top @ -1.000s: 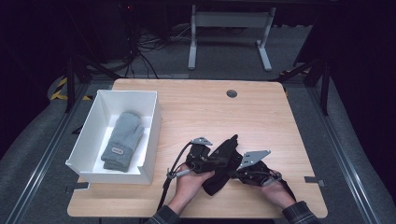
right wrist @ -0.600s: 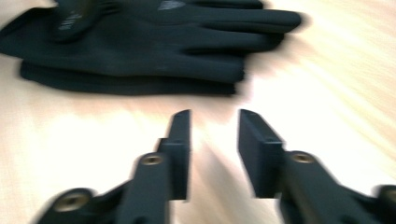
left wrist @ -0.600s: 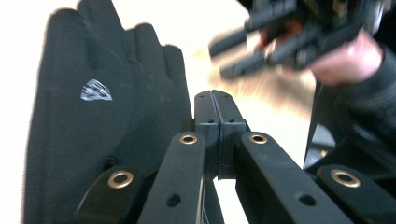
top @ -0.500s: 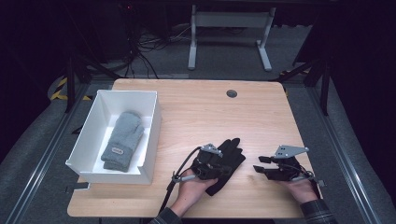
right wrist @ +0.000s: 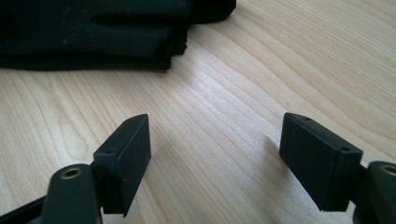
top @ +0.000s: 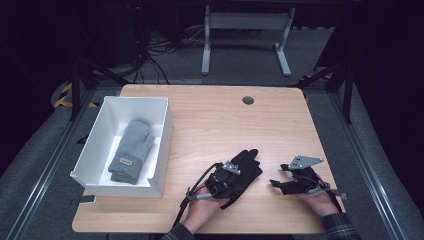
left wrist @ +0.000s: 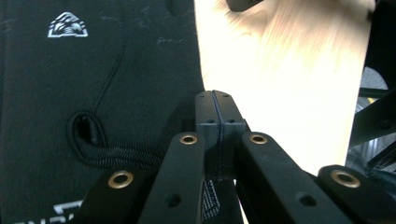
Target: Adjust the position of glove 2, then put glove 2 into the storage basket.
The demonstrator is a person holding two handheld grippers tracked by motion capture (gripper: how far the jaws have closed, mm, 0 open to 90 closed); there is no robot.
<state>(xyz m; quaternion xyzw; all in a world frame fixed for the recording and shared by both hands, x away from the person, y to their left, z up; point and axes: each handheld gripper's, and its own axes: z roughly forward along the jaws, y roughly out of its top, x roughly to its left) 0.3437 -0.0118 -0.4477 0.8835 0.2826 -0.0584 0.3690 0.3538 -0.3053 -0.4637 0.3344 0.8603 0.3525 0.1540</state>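
On the light wooden table (top: 210,120), which takes up the middle of the high view, a white box (top: 162,145) stands near the left edge with a grey mitten (top: 131,148) lying flat inside it, cuff toward the person. Near the table's far edge, well apart from everything else, sits a small round dark grommet (top: 248,100). Closer to the person, right of the box and apart from it, a black glove (top: 245,167) lies flat on the wood with its fingers pointing away and slightly to the right. The left gripper (top: 223,176) rests on top of the glove's cuff end, held by the left hand (top: 202,215) that comes in from the bottom edge. In the left gripper view its two jaws stand pressed together with no gap between the pads, at the glove's edge where the dark fabric (left wrist: 93,93) meets the pale wood; whether a fold of fabric is pinched between them cannot be told, since the closed pads hide that spot. A small white logo (left wrist: 67,25) is printed on the glove there. The right gripper (top: 280,184) lies to the right of the glove and clear of it, held low over the table by the right hand (top: 320,202). Its jaws have just been opening and now stand wide, with bare wood between the two pads (right wrist: 128,154) and the glove's fingers (right wrist: 116,32) lying farther off.
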